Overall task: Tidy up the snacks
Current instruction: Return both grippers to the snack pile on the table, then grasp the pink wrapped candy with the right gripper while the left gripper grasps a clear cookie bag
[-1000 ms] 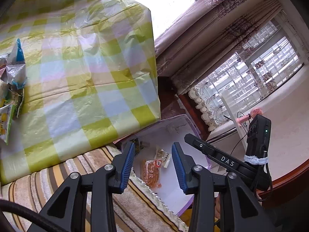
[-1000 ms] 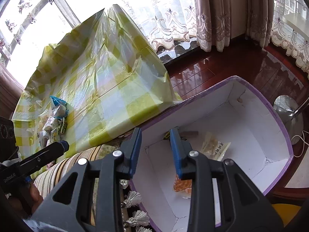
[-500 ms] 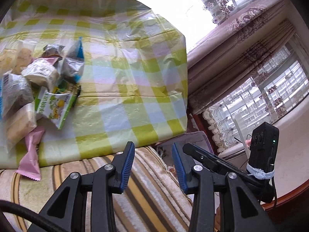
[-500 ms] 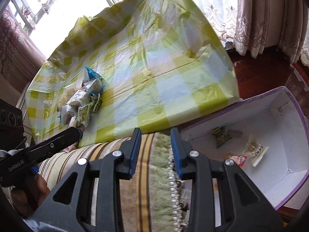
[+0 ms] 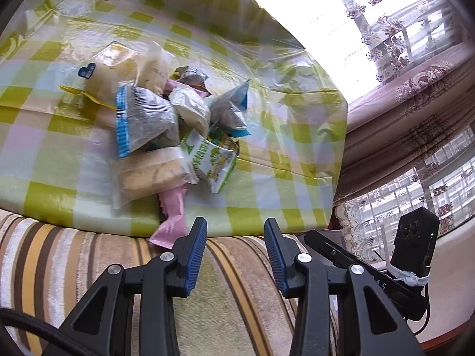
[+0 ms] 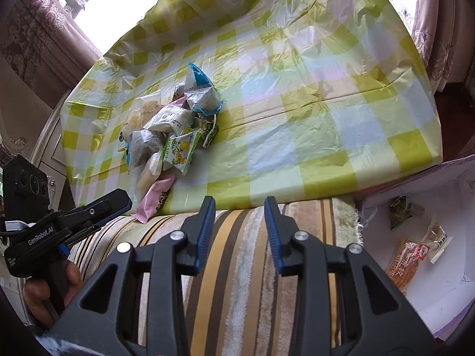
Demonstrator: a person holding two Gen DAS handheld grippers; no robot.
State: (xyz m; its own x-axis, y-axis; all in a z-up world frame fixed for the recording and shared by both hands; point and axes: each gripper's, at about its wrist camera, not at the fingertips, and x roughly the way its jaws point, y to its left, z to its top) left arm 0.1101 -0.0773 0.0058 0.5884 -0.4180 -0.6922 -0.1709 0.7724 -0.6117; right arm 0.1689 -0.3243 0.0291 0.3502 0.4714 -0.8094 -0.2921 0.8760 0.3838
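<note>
A pile of snack packets (image 5: 166, 124) lies on the green-checked tablecloth (image 5: 282, 160); it also shows in the right wrist view (image 6: 175, 127). A pink packet (image 5: 172, 216) hangs over the cloth's near edge, just ahead and left of my left gripper (image 5: 234, 225), which is open and empty above the striped cushion. My right gripper (image 6: 240, 204) is open and empty over the same cushion, right of the pile. The white box with a purple rim (image 6: 445, 237) at the right holds an orange packet (image 6: 406, 261) and two other packets.
The striped cushion (image 6: 237, 267) lies between me and the table. Patterned curtains (image 5: 415, 95) and windows stand to the right. The right gripper's body (image 5: 386, 279) shows in the left view; the left gripper's body (image 6: 62, 222) shows in the right view.
Both grippers have swung left, away from the box and toward the snack pile. The pile has come into full view; the box has slid to the right edge. Both jaws stay open.
</note>
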